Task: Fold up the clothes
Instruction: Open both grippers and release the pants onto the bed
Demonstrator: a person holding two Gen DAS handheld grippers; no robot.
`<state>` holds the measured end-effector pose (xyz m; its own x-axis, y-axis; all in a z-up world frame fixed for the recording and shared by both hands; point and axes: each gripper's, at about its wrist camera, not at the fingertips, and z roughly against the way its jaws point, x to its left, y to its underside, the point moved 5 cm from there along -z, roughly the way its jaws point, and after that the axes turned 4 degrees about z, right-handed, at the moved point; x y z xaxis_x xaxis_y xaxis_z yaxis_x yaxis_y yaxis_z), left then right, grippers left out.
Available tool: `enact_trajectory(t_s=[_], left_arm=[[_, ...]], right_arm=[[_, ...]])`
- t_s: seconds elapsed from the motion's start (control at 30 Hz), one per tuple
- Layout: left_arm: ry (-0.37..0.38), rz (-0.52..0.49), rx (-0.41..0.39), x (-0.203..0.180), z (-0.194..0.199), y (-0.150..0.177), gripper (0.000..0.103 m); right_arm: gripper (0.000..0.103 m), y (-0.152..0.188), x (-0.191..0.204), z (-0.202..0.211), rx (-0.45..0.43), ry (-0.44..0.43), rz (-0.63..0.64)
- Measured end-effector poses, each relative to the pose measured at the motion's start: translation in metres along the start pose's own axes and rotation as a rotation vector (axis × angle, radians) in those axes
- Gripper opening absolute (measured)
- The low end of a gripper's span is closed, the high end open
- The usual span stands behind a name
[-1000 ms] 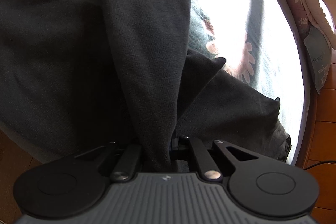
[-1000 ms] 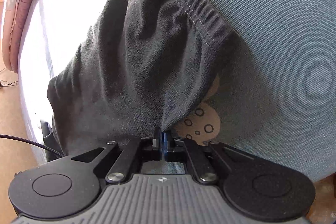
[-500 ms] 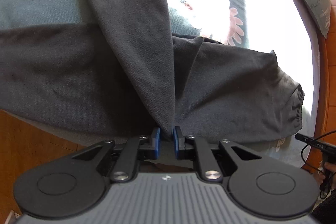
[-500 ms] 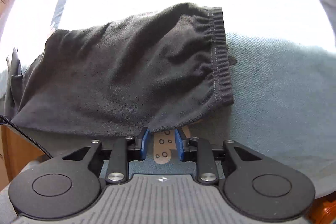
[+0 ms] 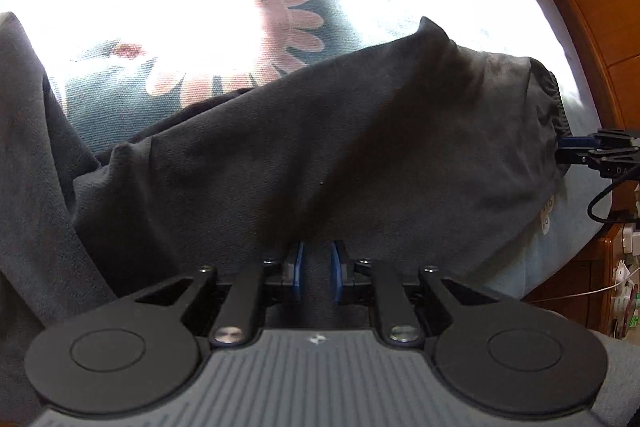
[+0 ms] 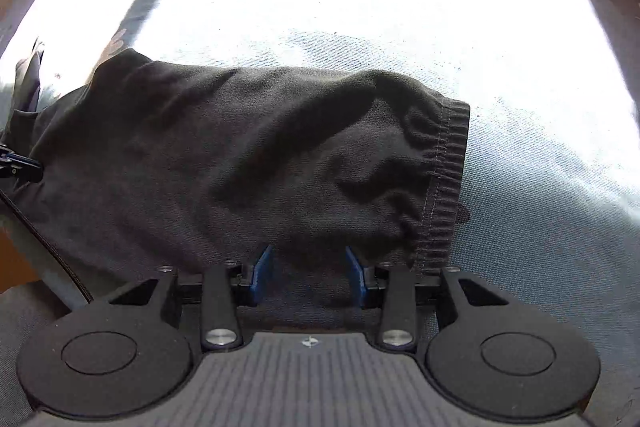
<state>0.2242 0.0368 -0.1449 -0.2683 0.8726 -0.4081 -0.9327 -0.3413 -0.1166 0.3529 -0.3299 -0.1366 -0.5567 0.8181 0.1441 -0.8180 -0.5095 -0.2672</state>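
One dark trousers (image 5: pixel 340 147) on bed (image 6: pixel 540 187); left gripper (image 5: pixel 317 273), right gripper (image 6: pixel 309 273) fingers just parted, gripping nothing.

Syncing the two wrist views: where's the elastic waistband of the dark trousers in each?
Left wrist: the waistband sits at the far right end of the trousers, beside the other hand-held gripper.
Right wrist: the waistband runs down the right end of the trousers, right of centre.
Shared landmark: the blue bedsheet under the trousers, blown out white by sunlight towards the top of both views.
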Motion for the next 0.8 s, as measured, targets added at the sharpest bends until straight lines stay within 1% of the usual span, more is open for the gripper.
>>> enact_trajectory(t_s=[0.07, 0.13, 0.2, 0.3, 0.37, 0.43, 0.47, 0.5, 0.53, 0.6, 0.67, 0.8], left_arm=[[0.009, 0.050, 0.009, 0.004, 0.007, 0.002, 0.014], [0.001, 0.036, -0.021, 0.003, 0.016, -0.007, 0.014], [0.017, 0.033, -0.065, 0.003, 0.024, -0.024, 0.014], [0.088, 0.079, -0.145, 0.008, 0.037, -0.052, 0.016], [0.140, 0.112, -0.191, 0.013, 0.036, -0.074, 0.017], [0.161, 0.124, -0.226, 0.016, 0.028, -0.094, 0.017], [0.164, 0.124, -0.231, 0.017, 0.023, -0.102, 0.017], [0.167, 0.123, -0.226, 0.018, 0.017, -0.109, 0.017], [0.166, 0.120, -0.216, 0.019, 0.011, -0.114, 0.017], [0.158, 0.084, -0.184, 0.015, 0.001, -0.117, 0.017], [0.138, 0.025, -0.154, 0.010, -0.003, -0.112, 0.017], [0.067, -0.082, -0.089, 0.006, -0.004, -0.091, 0.017]], right_arm=[[0.044, -0.016, 0.006, 0.004, -0.033, -0.021, 0.039], [0.044, -0.035, 0.016, 0.004, -0.073, -0.050, 0.093], [0.044, -0.056, 0.029, 0.001, -0.119, -0.087, 0.162], [0.044, -0.097, 0.058, -0.003, -0.181, -0.191, 0.263], [0.045, -0.125, 0.075, -0.010, -0.201, -0.296, 0.283], [0.046, -0.150, 0.084, -0.021, -0.213, -0.363, 0.269], [0.046, -0.161, 0.087, -0.028, -0.199, -0.378, 0.264], [0.046, -0.170, 0.089, -0.034, -0.194, -0.367, 0.263], [0.046, -0.180, 0.092, -0.044, -0.183, -0.354, 0.268], [0.046, -0.188, 0.097, -0.058, -0.142, -0.355, 0.268], [0.046, -0.187, 0.107, -0.068, -0.079, -0.384, 0.304], [0.046, -0.163, 0.124, -0.074, 0.024, -0.357, 0.440]])
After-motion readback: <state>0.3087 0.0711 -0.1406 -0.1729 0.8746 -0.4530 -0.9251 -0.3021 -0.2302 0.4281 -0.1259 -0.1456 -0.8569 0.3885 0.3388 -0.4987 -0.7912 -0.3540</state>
